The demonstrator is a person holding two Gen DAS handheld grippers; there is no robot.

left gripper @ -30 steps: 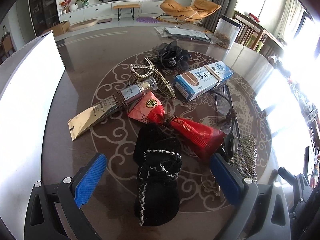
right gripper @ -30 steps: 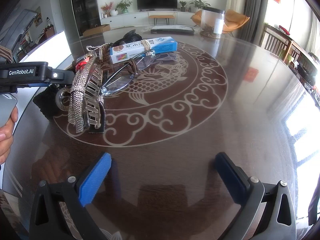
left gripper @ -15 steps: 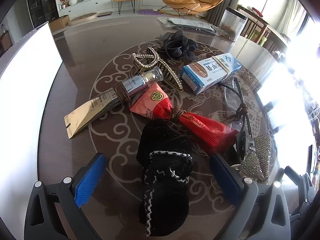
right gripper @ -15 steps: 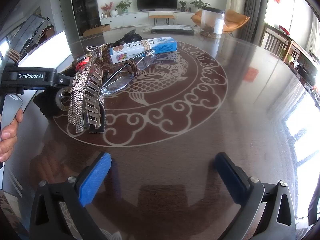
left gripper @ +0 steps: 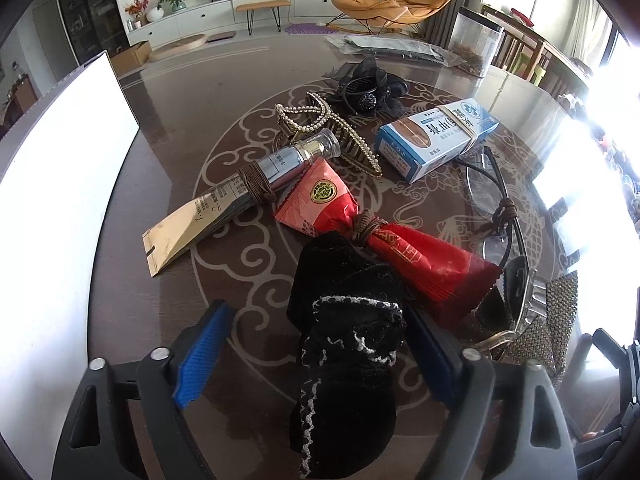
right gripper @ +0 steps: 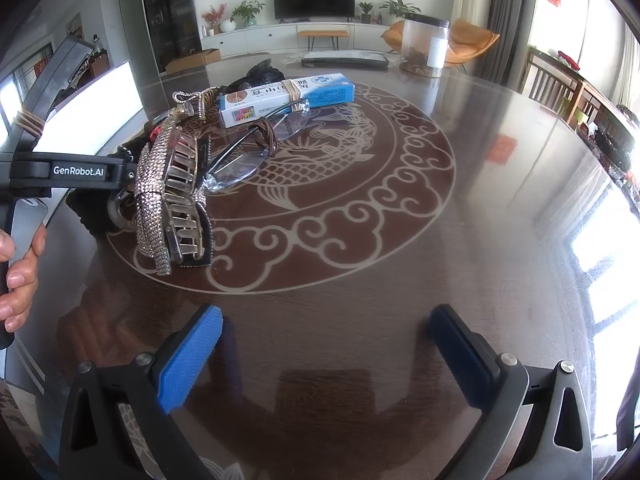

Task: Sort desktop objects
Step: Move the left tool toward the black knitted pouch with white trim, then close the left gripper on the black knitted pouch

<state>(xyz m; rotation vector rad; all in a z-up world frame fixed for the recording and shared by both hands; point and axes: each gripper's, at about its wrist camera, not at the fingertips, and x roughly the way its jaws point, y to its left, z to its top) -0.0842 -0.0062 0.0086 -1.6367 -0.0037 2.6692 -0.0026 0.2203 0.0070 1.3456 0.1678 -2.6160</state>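
My left gripper (left gripper: 316, 354) is open and straddles a black lace-trimmed scrunchie (left gripper: 348, 344) on the dark round table (left gripper: 192, 92). Beyond it lie a red packet (left gripper: 384, 240) tied with a brown band, a silver tube (left gripper: 240, 192), a pearl hair claw (left gripper: 324, 128), a black hair clip (left gripper: 368, 86), a blue-white box (left gripper: 438, 138), glasses (left gripper: 496, 200) and a rhinestone hair claw (left gripper: 548, 328). My right gripper (right gripper: 324, 356) is open and empty over bare table, right of the rhinestone claw (right gripper: 168, 196), glasses (right gripper: 256, 148) and box (right gripper: 288, 98).
A white board (left gripper: 52, 208) stands along the table's left side. A clear canister (right gripper: 424, 46) and a flat plastic-wrapped pack (right gripper: 344, 58) sit at the far edge. The left gripper's body (right gripper: 60, 170) and the hand holding it show at the right view's left edge.
My left gripper has moved forward and down, so the black scrunchie now lies between its fingers. The right gripper has stayed still.
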